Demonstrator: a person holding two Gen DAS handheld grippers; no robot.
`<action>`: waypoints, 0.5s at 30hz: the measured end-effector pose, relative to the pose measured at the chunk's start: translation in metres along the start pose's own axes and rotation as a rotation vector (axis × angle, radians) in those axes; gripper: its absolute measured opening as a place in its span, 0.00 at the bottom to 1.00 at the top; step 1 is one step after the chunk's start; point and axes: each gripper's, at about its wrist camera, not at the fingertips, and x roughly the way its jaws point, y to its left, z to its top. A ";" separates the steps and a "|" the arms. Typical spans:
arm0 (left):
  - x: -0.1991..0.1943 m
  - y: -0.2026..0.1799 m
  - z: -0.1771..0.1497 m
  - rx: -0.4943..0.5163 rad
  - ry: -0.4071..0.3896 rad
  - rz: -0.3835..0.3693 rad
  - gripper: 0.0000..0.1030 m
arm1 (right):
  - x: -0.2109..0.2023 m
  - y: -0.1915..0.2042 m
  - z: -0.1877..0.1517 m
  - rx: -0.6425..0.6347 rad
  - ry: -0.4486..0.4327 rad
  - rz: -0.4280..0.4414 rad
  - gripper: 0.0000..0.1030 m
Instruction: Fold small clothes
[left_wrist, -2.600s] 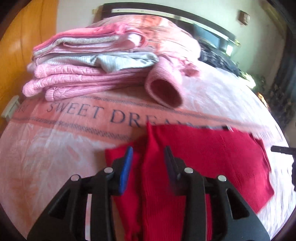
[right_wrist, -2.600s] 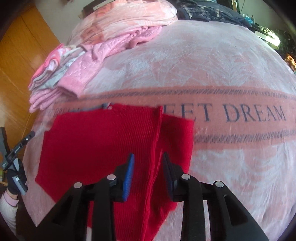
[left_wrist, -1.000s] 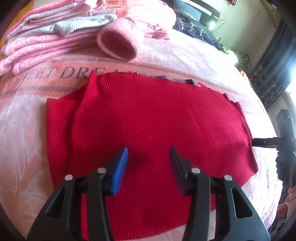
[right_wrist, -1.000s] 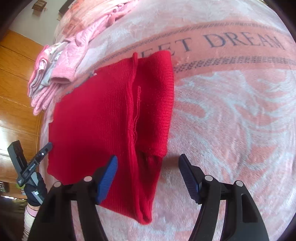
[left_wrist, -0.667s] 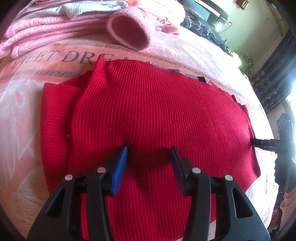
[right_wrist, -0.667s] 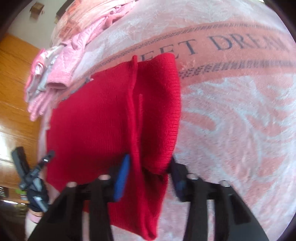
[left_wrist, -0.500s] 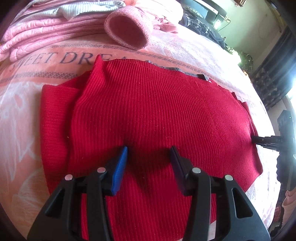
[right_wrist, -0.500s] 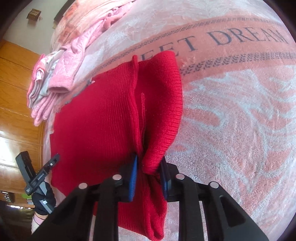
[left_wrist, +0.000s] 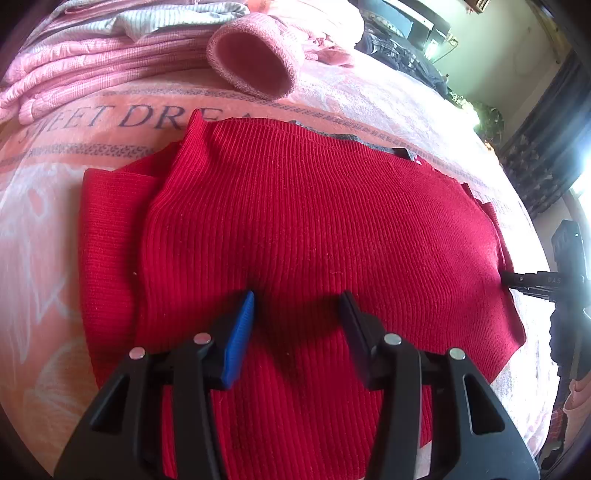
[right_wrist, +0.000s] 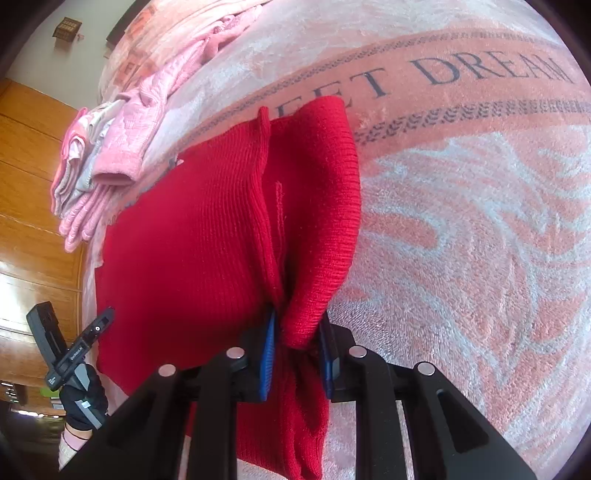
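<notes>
A red ribbed knit garment (left_wrist: 314, 229) lies spread on the pink bed blanket (left_wrist: 44, 206), one sleeve folded over at its left side. My left gripper (left_wrist: 297, 314) is open, its tips resting on the cloth near the garment's near edge. In the right wrist view the same red garment (right_wrist: 192, 251) shows its folded sleeve (right_wrist: 325, 206) bunched upward. My right gripper (right_wrist: 297, 347) is shut on the sleeve's lower end, cloth pinched between the blue pads. The right gripper's fingers also appear at the far right of the left wrist view.
A stack of folded pink and grey clothes (left_wrist: 92, 55) sits at the blanket's far side, a pink cuff (left_wrist: 255, 62) hanging toward the garment. Dark clothes (left_wrist: 399, 55) lie further back. A wooden wall (right_wrist: 26, 177) borders the bed. A gloved hand (right_wrist: 81, 402) holds the left gripper's handle.
My right gripper went from open around the folded sleeve's lower end to shut on it, and the sleeve now bunches up. My left gripper stayed open, moving closer over the cloth.
</notes>
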 end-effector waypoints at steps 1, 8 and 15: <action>0.000 0.000 0.000 0.000 -0.001 -0.001 0.46 | 0.000 0.001 0.000 -0.004 -0.002 -0.003 0.20; -0.004 0.005 0.001 -0.018 0.006 -0.029 0.44 | -0.005 0.014 0.003 -0.010 0.005 -0.066 0.16; -0.027 0.012 -0.014 -0.007 0.015 -0.096 0.38 | -0.043 0.090 0.007 -0.144 -0.106 -0.049 0.14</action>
